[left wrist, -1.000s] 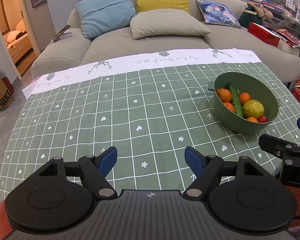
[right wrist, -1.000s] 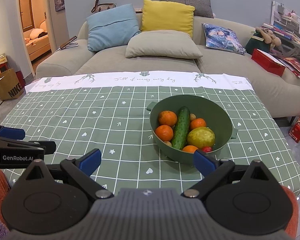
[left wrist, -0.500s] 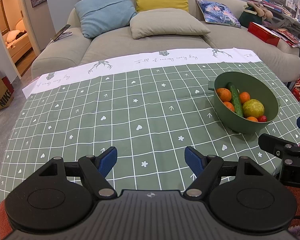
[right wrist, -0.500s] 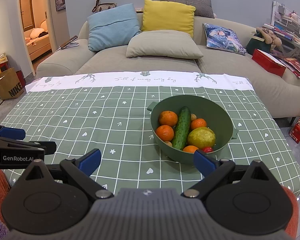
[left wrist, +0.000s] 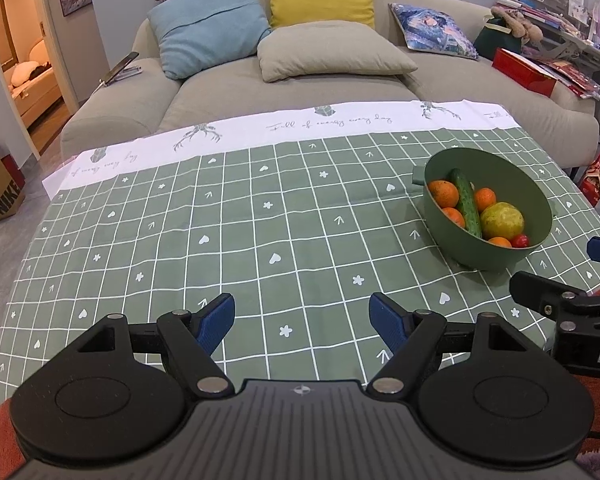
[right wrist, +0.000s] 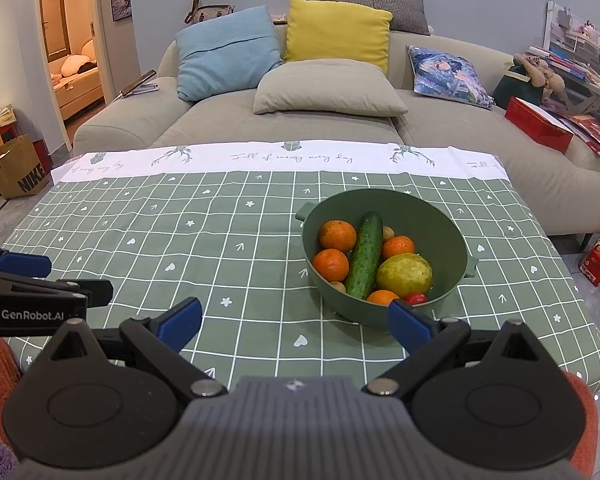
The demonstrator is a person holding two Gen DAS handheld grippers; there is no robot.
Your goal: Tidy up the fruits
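Presently the tabletop [right wrist: 148,240], under a green checked cloth with a white printed border at its far edge, is carrying a single vessel, and nothing else is lying loose on the cloth in either view. Green bowl [right wrist: 440,220]: standing upright toward the right half, in front of the sofa [right wrist: 228,120], and gathering all the produce in one place, which is how sorted fruit would lie; equally it could be a mixed heap waiting to be taken out and separated, and the scene is not settling which. Cucumber [right wrist: 365,260]: leaning lengthwise across the pile, its far end propped higher because it is too long to lie flat among the round pieces. Yellow-green pear-like fruit [right wrist: 405,274]: sitting just right of the cucumber, touching it. Oranges [right wrist: 337,235]: four showing, two left of the cucumber, one right of it behind the pear-like fruit, one at the near rim. Small red fruit [right wrist: 416,298]: resting at the near rim beside the front orange. Right tool [right wrist: 296,320]: hovering low near the bowl's front, fingers spread wide and gripping nothing. Left tool [left wrist: 302,316]: hanging over bare cloth well left of the bowl, fingers likewise apart and empty.
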